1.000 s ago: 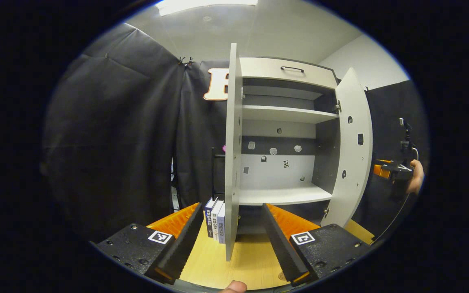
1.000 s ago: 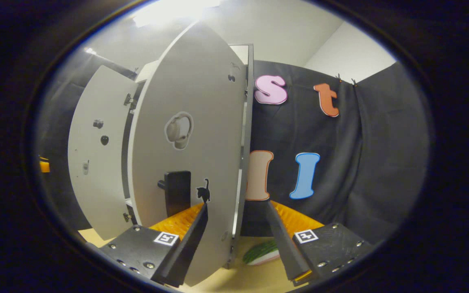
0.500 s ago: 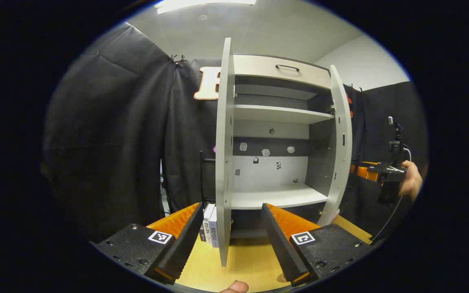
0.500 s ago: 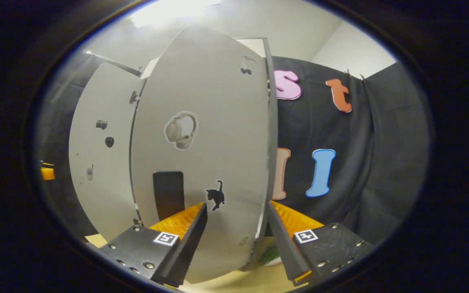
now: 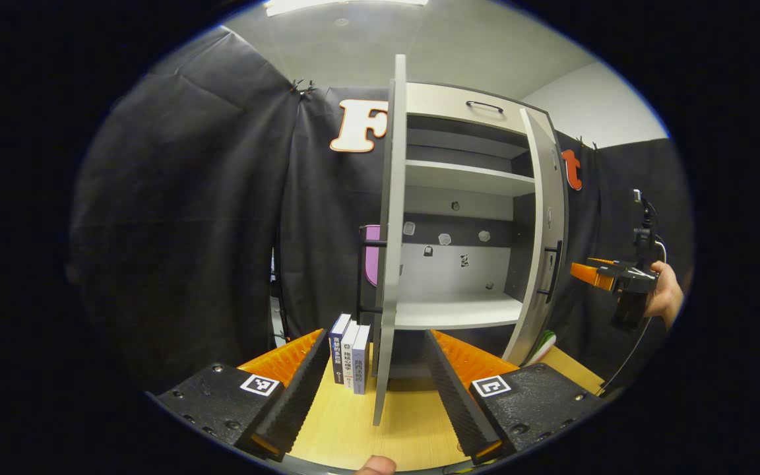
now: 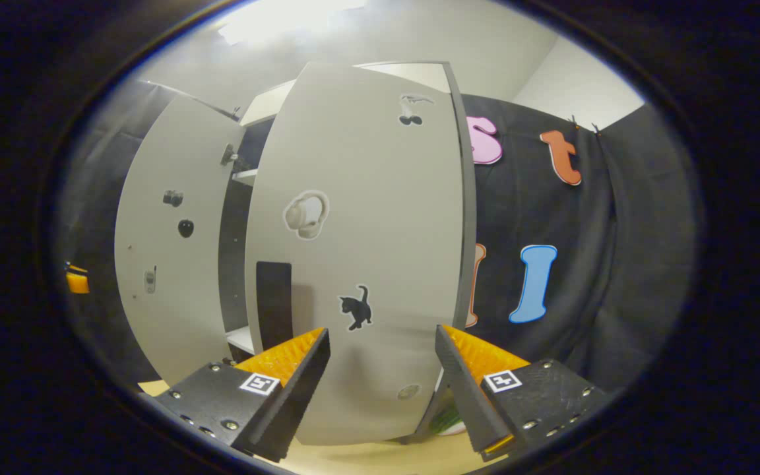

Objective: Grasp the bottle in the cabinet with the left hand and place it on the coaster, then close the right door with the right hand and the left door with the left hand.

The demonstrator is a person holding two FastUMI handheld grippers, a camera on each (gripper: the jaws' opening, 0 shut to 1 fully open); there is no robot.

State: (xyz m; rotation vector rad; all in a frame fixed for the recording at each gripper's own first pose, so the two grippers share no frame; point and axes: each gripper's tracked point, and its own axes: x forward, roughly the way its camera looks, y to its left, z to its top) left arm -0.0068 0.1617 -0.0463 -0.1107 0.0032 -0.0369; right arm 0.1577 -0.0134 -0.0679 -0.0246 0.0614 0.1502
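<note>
The right door point(image 6: 367, 251), a stiff hinged panel, is best pushed near its free edge, ahead of the right gripper's point(image 6: 383, 389) spread, empty fingers.

Right cabinet door swung most of the way shut

Over the last second you have pushed the right door point(image 6: 360, 251) inward with your right gripper point(image 6: 383, 382); it now covers more of the cabinet point(image 5: 466, 264), leaving a narrower opening.

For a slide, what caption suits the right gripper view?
Open right gripper faces the half-closed right door; left door open.
</note>
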